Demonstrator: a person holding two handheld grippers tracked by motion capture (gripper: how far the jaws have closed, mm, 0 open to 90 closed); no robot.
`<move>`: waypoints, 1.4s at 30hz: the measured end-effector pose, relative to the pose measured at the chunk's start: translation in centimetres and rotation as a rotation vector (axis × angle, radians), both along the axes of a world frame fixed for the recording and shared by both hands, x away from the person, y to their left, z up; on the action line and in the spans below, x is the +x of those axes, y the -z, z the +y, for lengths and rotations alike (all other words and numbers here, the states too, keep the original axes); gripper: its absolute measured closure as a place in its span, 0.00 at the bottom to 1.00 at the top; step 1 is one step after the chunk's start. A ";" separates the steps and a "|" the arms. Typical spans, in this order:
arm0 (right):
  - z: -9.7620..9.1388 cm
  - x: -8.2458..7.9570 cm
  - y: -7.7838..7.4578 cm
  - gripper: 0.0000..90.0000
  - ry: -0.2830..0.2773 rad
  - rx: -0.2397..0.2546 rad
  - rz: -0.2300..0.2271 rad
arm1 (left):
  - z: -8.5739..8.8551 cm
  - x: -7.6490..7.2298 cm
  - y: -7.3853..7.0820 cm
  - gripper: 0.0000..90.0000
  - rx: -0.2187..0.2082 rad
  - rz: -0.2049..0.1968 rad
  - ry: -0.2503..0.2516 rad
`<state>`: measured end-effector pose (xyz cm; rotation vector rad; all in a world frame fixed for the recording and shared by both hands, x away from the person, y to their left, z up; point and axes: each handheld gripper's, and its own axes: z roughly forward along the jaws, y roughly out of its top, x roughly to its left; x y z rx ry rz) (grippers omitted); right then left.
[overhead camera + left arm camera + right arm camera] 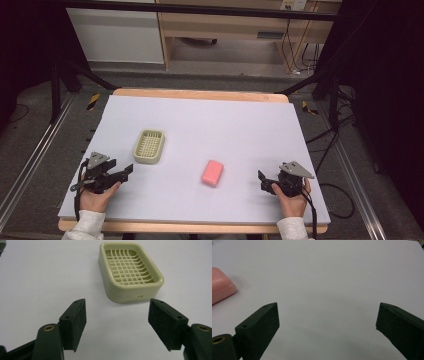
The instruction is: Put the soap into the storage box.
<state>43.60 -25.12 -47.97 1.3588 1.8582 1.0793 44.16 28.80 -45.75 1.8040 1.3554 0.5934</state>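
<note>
A pink soap bar (212,173) lies flat on the white table, a little right of centre and toward the front. A cream soap dish (149,146) with a grid floor sits left of it. My left gripper (128,171) rests near the front left, open and empty, with the soap dish (130,271) just ahead of its jaws. At the front right my right gripper (261,180) stands open and empty, pointing left toward the soap. In the right gripper view my right gripper (328,322) has the soap bar (220,288) off to its left.
The white table top (225,125) has a wooden edge at the back and front. Past the back edge are a dark floor, a wooden cabinet (225,25) and black frame legs. Cables lie on the floor at the right.
</note>
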 end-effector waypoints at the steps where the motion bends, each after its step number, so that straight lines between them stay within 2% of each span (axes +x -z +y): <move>1: 0.0 0.0 0.0 0.06 0.002 0.003 0.005 | -0.2 0.0 0.0 0.34 -0.002 -0.002 0.002; 7: 0.0 -0.1 0.1 0.06 0.002 -0.005 -0.011 | -1.2 -0.3 -0.3 0.35 0.013 -0.006 0.028; 8: 0.0 -0.1 0.1 0.06 0.000 -0.005 -0.012 | -1.6 -0.3 -0.3 0.35 0.003 -0.006 0.041; 14: 0.1 -0.1 0.3 0.05 0.006 -0.004 -0.025 | -2.8 -0.5 -0.2 0.35 0.017 -0.013 0.085; 42: 0.2 0.0 0.6 0.05 0.014 -0.016 -0.020 | -6.2 -0.8 -0.3 0.32 0.027 -0.005 0.168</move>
